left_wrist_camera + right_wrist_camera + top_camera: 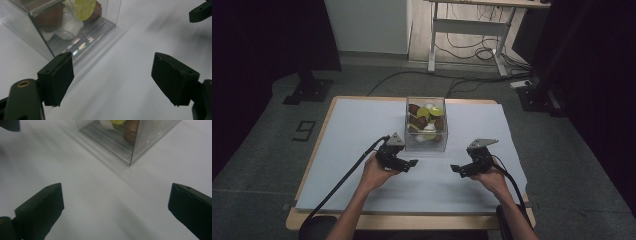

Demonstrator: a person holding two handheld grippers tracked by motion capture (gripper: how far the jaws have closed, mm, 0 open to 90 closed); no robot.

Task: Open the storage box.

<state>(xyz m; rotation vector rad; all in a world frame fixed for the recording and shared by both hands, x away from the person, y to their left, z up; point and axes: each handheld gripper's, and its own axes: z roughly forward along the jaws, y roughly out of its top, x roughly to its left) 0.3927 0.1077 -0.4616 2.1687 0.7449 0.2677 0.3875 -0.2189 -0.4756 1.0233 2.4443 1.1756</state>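
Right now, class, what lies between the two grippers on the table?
Nothing: in the high view, bare white sheet separates the left gripper from the right gripper; the clear box sits beyond them.

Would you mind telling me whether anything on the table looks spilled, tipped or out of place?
Nothing stands out. The clear plastic box stands upright on the white table cover, with its brown, white and yellow-lidded capsules heaped loosely inside; none lies outside. Both claws, left and right, hang open short of it.

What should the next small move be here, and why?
Probably bring one gripper forward and up over the clear box to reach a capsule. Both the left gripper and right gripper hang open and empty just in front of the box, whose open top shows brown, white and yellow-lidded capsules.
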